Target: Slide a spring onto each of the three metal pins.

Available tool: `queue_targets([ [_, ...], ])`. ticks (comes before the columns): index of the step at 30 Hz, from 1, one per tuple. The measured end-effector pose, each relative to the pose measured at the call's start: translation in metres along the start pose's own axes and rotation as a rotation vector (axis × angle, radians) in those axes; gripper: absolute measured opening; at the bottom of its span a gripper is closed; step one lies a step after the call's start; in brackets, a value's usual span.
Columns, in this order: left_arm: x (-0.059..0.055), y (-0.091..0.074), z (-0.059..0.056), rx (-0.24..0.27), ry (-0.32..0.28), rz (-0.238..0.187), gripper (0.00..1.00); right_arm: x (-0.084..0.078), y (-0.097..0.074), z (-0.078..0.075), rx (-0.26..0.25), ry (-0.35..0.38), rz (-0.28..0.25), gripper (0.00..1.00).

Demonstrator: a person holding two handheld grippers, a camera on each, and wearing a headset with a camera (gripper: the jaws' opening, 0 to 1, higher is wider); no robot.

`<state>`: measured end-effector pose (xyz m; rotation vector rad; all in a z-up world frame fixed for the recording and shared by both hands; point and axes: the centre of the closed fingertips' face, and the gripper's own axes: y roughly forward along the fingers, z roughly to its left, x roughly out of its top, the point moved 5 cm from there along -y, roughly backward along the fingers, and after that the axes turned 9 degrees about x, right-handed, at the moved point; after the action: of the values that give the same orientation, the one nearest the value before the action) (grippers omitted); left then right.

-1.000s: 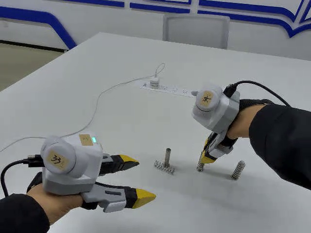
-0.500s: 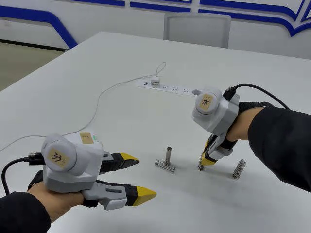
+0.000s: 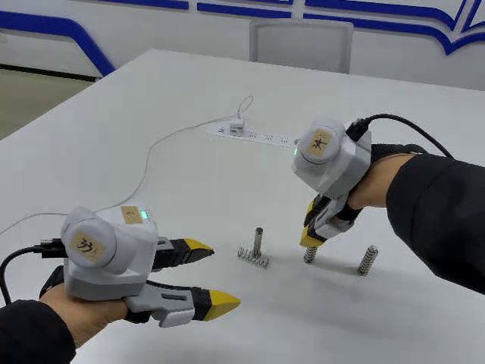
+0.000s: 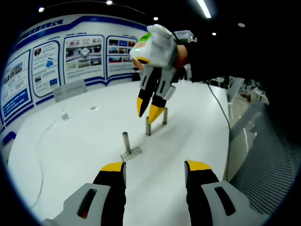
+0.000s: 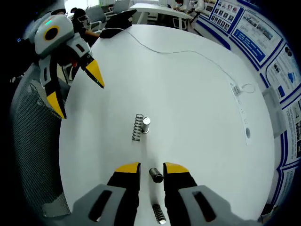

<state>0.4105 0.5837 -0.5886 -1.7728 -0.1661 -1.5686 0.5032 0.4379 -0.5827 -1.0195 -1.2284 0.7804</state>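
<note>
3 pins, 3 springs. Two springs seated: sprung pin A (image 3: 309, 255), sprung pin B (image 3: 367, 260). Third spring (image 3: 252, 258) lies flat at the bare pin (image 3: 258, 240). Right gripper (image 5: 151, 168) slightly parted, empty, tips over A. Left gripper (image 4: 155, 165) wide open, empty, well apart

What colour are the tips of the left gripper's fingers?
Yellow fingertips; clearest in the left gripper view.

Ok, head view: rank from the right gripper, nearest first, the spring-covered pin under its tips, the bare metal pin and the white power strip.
1. Spring-covered pin, just below the right gripper tips.
2. Bare metal pin, left of it.
3. White power strip, far behind.
</note>
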Motion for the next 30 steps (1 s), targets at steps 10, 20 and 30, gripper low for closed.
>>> queue_targets([
  [10,0.000,0.000,0.001,0.006,-0.002,0.003,0.51,0.011,0.030,0.013,0.040,0.019,-0.055,0.19],
  [20,-0.002,0.000,0.001,0.004,-0.003,0.011,0.50,0.015,0.056,0.013,0.048,0.080,-0.099,0.16],
  [30,-0.003,0.000,0.002,0.008,-0.008,0.012,0.50,0.016,0.071,0.011,0.050,0.112,-0.095,0.15],
])
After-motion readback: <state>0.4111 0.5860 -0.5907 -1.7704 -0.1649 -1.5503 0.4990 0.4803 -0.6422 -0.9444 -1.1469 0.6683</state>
